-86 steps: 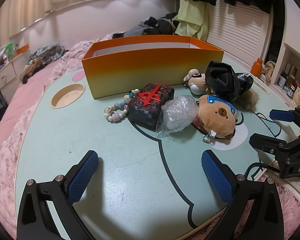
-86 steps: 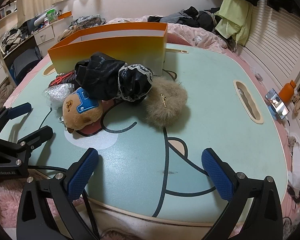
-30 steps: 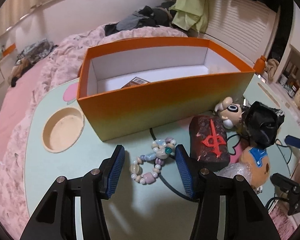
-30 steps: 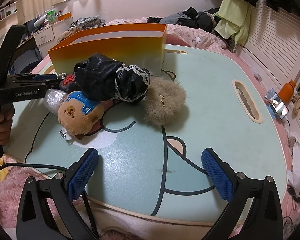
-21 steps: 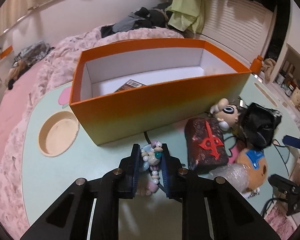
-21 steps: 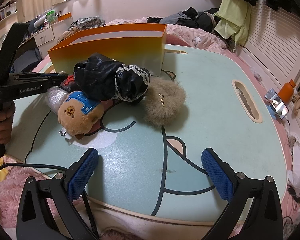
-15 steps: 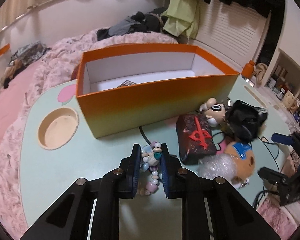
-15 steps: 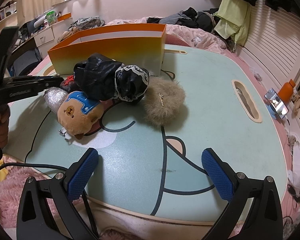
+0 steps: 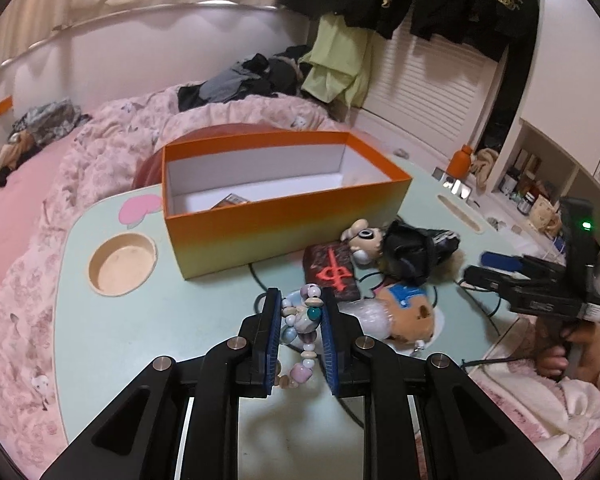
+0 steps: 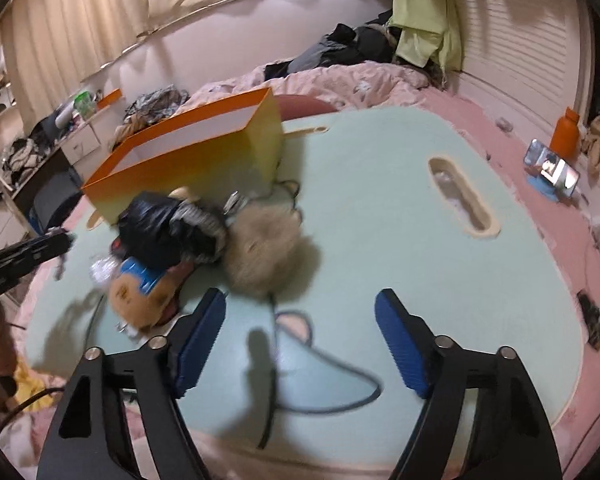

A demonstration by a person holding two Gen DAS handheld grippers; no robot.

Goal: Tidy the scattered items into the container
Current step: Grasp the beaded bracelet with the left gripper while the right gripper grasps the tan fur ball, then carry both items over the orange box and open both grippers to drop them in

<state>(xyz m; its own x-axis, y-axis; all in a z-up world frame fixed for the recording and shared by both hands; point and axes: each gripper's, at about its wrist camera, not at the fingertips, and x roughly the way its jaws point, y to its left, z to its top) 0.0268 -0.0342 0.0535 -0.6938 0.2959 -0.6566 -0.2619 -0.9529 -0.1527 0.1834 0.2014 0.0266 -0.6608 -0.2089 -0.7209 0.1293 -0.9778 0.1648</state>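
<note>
Bracelet [image 9: 302,330]: your left gripper [image 9: 300,326] has just clamped it and lifted it off the table [image 9: 148,320], short of the box [image 9: 284,216] (drop-in comes next). Your right gripper [image 10: 300,336]: jaws just narrowing, empty, nearing the fur pouch [image 10: 266,254] before the box.

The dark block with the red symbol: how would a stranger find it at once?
Find the orange box on the pale green table. Just before its front wall lies the dark block, beside a small doll's head. It alone is flat-topped and bears a raised red symbol.
</note>
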